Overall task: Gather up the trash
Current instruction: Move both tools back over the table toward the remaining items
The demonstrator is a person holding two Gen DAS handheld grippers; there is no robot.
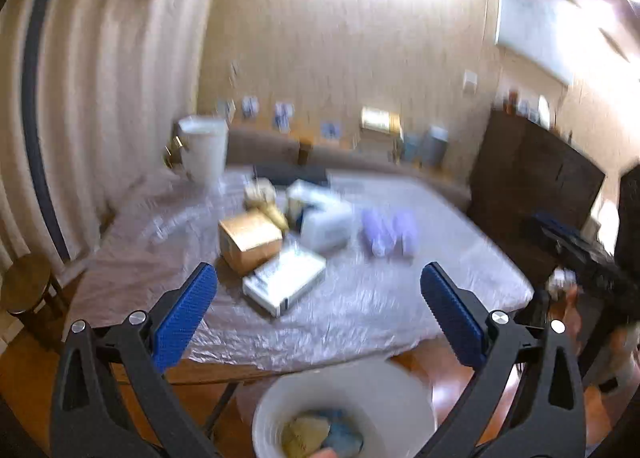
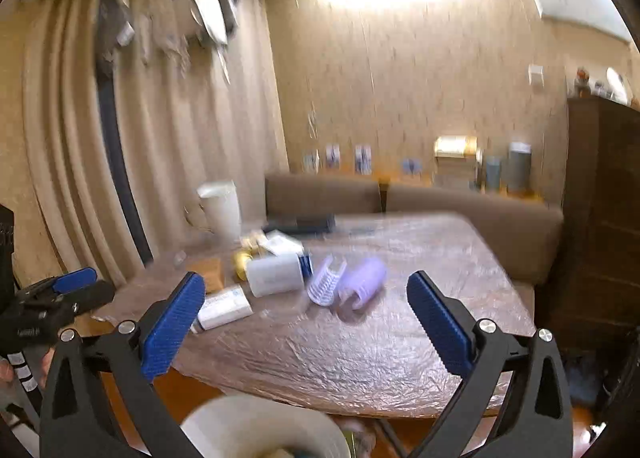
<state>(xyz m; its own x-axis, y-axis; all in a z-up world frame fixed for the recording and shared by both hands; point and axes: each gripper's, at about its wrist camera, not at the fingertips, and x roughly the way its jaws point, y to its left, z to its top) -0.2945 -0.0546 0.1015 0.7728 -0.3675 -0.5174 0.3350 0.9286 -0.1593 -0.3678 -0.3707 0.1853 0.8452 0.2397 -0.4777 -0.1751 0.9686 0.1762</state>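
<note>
Both grippers, left and right, hang with jaws released and empty above the white bin, crumpled scraps already inside. Plenty remains: at twelve o'clock on the desk, a cardboard box, white cartons, lilac containers.

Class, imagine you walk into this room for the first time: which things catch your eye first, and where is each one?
The cluster of boxes and packets stands out mid-table on the crinkled plastic table cover, with two lilac ribbed pieces to its right. Below the table's near edge sits a white bin, already holding scraps. Both the left hand-held gripper and the right hand-held gripper are open and empty.
</note>
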